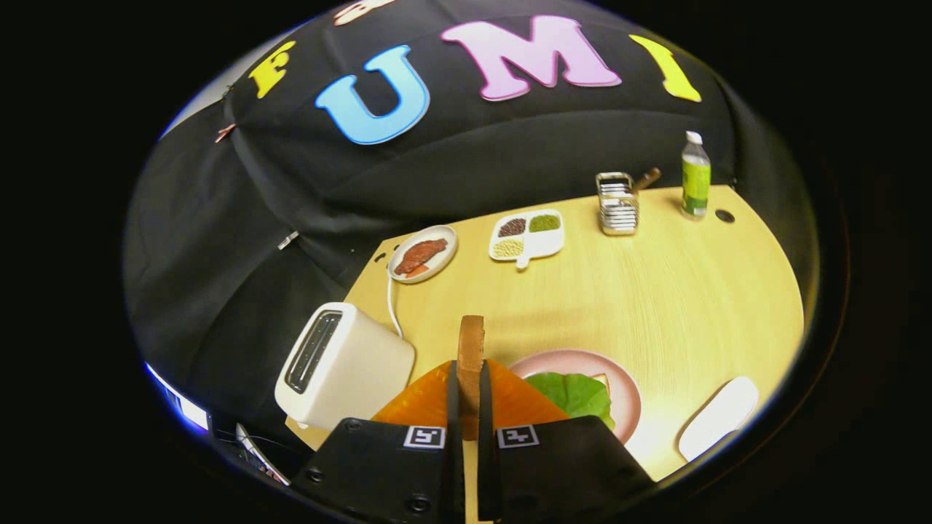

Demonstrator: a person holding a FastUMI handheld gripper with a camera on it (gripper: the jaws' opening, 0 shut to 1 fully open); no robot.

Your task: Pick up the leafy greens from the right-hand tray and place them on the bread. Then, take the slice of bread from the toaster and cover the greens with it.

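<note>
My gripper [470, 397] is shut on a slice of bread [471, 349], held edge-on and upright between the two fingers, above the table. Just right of the fingers lies a pink plate [626, 397] with leafy greens [575, 393] on it; a sliver of bread shows under the greens' far edge. The white toaster [342, 364] stands to the left of the fingers, its slot dark, and what is inside cannot be made out. A white tray [717, 418] lies to the right of the plate with nothing visible on it.
Beyond, on the wooden table [655, 291], sit a plate of meat [422, 255], a divided dish of beans [526, 234], a metal rack [617, 204] and a green-labelled bottle [695, 178]. The toaster's cord runs toward the meat plate.
</note>
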